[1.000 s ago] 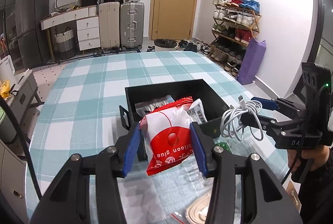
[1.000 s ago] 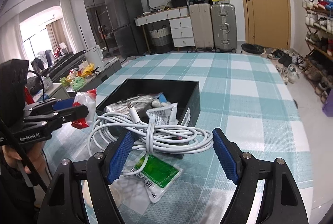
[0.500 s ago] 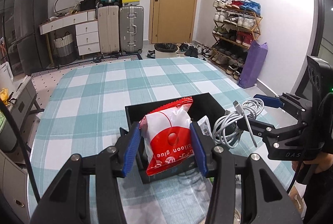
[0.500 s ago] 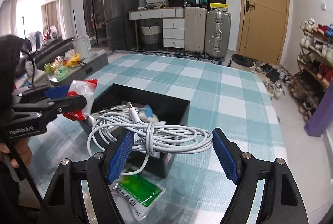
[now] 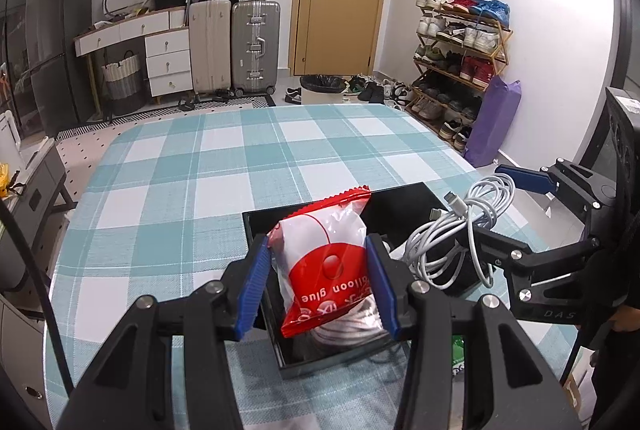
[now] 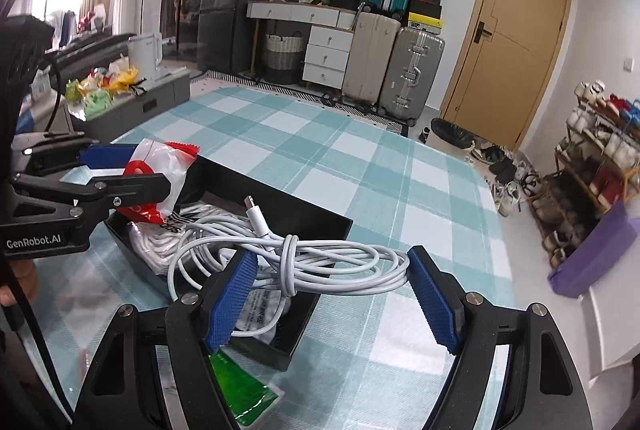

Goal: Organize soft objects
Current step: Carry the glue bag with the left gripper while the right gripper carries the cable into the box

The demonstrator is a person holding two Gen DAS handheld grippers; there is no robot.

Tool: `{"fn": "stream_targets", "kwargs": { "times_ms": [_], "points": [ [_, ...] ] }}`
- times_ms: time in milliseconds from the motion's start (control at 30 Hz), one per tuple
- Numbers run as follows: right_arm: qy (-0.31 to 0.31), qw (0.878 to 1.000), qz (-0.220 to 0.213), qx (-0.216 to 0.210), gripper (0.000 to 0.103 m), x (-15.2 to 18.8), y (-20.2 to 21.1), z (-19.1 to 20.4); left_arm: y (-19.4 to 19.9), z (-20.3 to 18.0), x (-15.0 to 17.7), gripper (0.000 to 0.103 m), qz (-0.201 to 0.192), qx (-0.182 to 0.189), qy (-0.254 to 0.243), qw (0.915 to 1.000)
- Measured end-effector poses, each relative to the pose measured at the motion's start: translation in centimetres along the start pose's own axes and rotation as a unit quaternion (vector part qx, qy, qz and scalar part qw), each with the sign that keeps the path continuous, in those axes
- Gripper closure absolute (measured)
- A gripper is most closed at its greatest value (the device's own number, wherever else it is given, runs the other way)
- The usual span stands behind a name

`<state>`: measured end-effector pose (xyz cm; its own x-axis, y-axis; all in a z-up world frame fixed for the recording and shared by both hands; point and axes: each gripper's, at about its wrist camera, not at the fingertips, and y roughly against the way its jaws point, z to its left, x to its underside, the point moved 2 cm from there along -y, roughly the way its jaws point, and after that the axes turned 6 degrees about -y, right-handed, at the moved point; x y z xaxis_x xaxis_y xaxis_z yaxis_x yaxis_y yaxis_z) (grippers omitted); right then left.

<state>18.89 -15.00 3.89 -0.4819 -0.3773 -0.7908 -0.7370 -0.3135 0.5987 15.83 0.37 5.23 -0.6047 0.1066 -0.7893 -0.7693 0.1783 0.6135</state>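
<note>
My left gripper is shut on a red and white packet printed "balloon glue", held upright above the near end of a black open box. My right gripper is shut on a coiled white cable stretched between its blue pads, hanging over the box. White soft items and packets lie in the box. In the right wrist view the left gripper and its packet are at the box's left end. In the left wrist view the right gripper and cable are at its right side.
The box stands on a table with a teal checked cloth. A green packet lies on the cloth below my right gripper. Beyond the table are suitcases, a door and a shoe rack.
Both grippers have moved forward over the box with their loads still held, so the box sits closer under them. The right gripper has rolled, tilting its view.
</note>
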Motion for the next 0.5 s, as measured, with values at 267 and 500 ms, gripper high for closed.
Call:
{"fn": "stream_targets", "kwargs": {
  "times_ms": [267, 500],
  "points": [
    [0.051, 0.999, 0.01, 0.012, 0.025, -0.5, -1.6, 1.3, -1.3, 0.1, 0.1, 0.056, 0.007, 0.001, -0.001, 1.0],
    [0.111, 0.993, 0.021, 0.018, 0.025, -0.5, -3.1, 3.0, -2.3, 0.0, 0.3, 0.056, 0.014, 0.005, -0.003, 0.9999]
  ]
}}
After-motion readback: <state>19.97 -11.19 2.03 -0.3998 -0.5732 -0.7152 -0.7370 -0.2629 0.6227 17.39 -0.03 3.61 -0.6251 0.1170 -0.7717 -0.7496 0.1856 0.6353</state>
